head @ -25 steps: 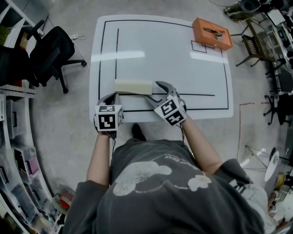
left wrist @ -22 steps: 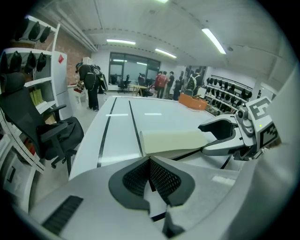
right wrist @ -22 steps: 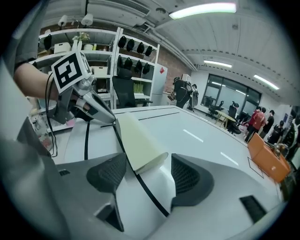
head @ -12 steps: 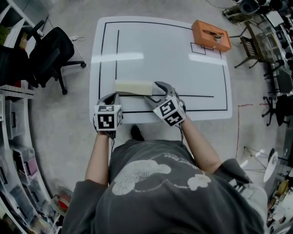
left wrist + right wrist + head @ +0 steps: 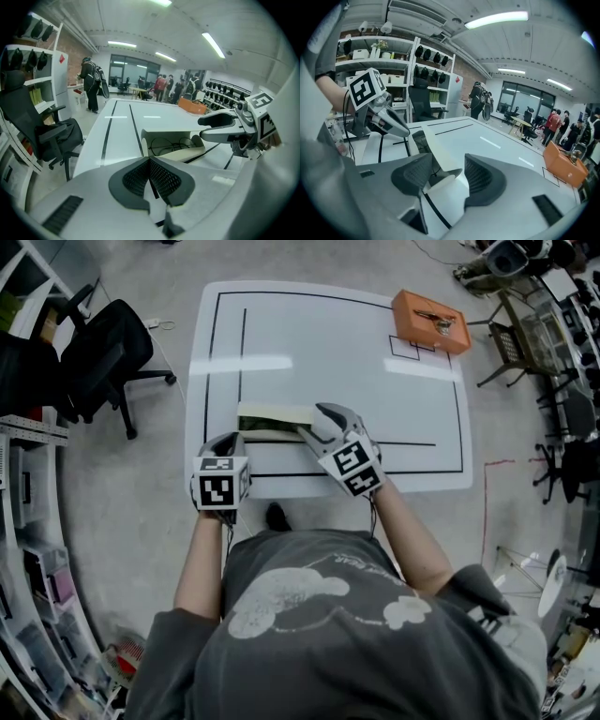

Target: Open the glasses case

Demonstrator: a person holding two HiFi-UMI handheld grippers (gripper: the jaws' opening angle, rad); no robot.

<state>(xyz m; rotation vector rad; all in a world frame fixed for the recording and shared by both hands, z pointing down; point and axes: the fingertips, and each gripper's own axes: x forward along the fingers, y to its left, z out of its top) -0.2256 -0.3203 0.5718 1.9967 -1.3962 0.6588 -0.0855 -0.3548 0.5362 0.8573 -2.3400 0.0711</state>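
Observation:
The cream glasses case (image 5: 273, 414) lies near the front edge of the white table (image 5: 337, 343), its lid tilted up and its dark inside showing. A pair of glasses (image 5: 171, 144) lies in it. My right gripper (image 5: 312, 424) is at the case's right end. Its jaws are closing with the lid (image 5: 438, 150) between them, pads against it. My left gripper (image 5: 232, 441) sits just off the case's left end, shut, with nothing in it. From the left gripper view, the right gripper (image 5: 206, 129) has one finger above the lid's end and one below.
An orange box (image 5: 431, 319) with a metal thing on top stands at the table's far right corner. A black office chair (image 5: 108, 348) is on the floor to the left, with shelves (image 5: 28, 549) beyond it. Black lines mark the tabletop.
The case's lid has come up on its near side, showing the dark inside. My right gripper rose a little at the right end and its jaws narrowed. The left gripper stayed put.

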